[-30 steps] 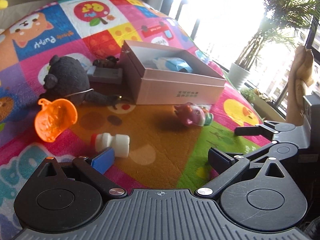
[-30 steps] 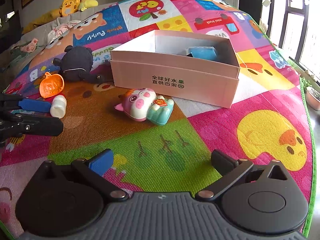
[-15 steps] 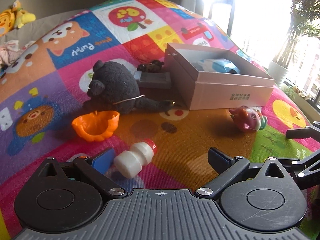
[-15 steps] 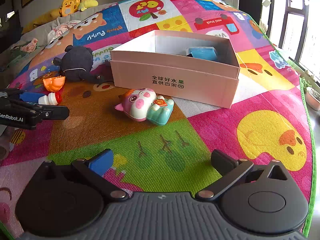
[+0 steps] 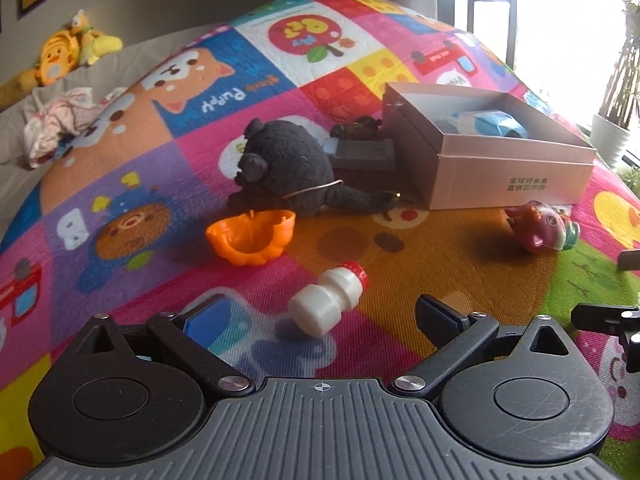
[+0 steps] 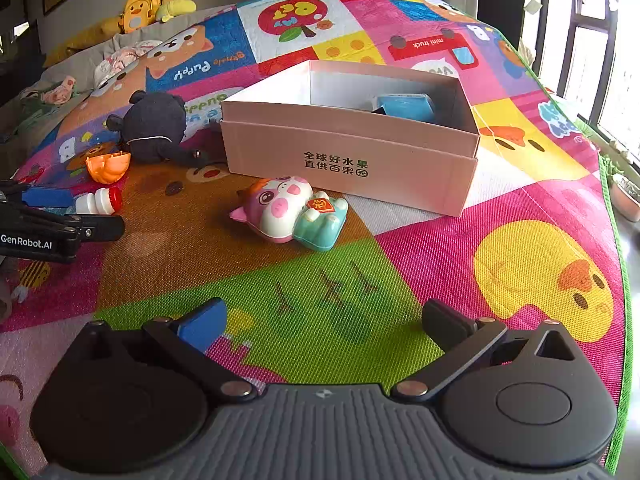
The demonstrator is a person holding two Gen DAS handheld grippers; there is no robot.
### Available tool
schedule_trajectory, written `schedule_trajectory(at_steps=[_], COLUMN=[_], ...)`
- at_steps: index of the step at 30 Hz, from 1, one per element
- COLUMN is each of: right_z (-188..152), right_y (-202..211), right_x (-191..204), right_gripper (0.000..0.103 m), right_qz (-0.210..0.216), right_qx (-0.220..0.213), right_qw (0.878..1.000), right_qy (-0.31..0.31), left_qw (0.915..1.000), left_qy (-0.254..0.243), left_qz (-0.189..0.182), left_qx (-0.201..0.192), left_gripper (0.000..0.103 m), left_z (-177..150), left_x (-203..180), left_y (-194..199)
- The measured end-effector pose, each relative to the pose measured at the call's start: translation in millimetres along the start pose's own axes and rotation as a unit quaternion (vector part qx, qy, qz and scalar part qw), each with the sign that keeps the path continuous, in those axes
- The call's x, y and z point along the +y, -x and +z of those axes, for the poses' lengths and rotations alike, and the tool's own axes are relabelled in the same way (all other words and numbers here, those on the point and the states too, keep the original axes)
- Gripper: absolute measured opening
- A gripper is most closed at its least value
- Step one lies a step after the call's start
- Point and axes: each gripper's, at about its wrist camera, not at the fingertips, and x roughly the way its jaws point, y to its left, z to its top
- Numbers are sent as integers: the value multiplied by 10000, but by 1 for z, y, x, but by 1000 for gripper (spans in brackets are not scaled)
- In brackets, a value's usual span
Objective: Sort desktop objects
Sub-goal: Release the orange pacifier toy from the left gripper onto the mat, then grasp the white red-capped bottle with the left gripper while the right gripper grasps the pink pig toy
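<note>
A small white bottle with a red cap (image 5: 326, 300) lies on its side on the play mat, between the tips of my open left gripper (image 5: 320, 318); it also shows in the right wrist view (image 6: 98, 202). An orange pumpkin cup (image 5: 250, 236), a dark plush bear (image 5: 286, 166) and a pink cat toy (image 6: 292, 212) lie on the mat. An open pink box (image 6: 348, 160) holds a blue packet (image 6: 404, 106). My right gripper (image 6: 324, 322) is open and empty over the green patch, short of the cat toy.
A grey flat case (image 5: 364, 152) and a small brown toy (image 5: 356, 128) lie between the bear and the box. Plush ducks (image 6: 148, 4) and clothes (image 5: 60, 120) lie at the far left. A potted plant (image 5: 608, 136) stands at the right.
My left gripper has swung left, so the white bottle now lies centred between its fingers instead of by the left finger. My right gripper has not moved.
</note>
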Motion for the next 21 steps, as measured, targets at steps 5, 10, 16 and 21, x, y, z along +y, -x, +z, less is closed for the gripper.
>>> schedule_trajectory(at_steps=[5, 10, 16, 21], right_z=[0, 0, 0, 0], right_y=[0, 0, 0, 0], right_x=[0, 0, 0, 1], right_gripper=[103, 103, 103, 103], right_qz=[0, 0, -1, -5], right_qx=[0, 0, 0, 0], right_qw=[10000, 10000, 10000, 10000], right_qy=[0, 0, 1, 1], left_qw=[9980, 9984, 9986, 9995], left_qy=[260, 360, 391, 252], left_qz=[-572, -403, -338, -199], left_qx=[80, 136, 67, -24], left_gripper=[89, 79, 72, 51], left_z=[0, 2, 10, 10], left_x=[-5, -9, -9, -8], left_y=[5, -9, -18, -20])
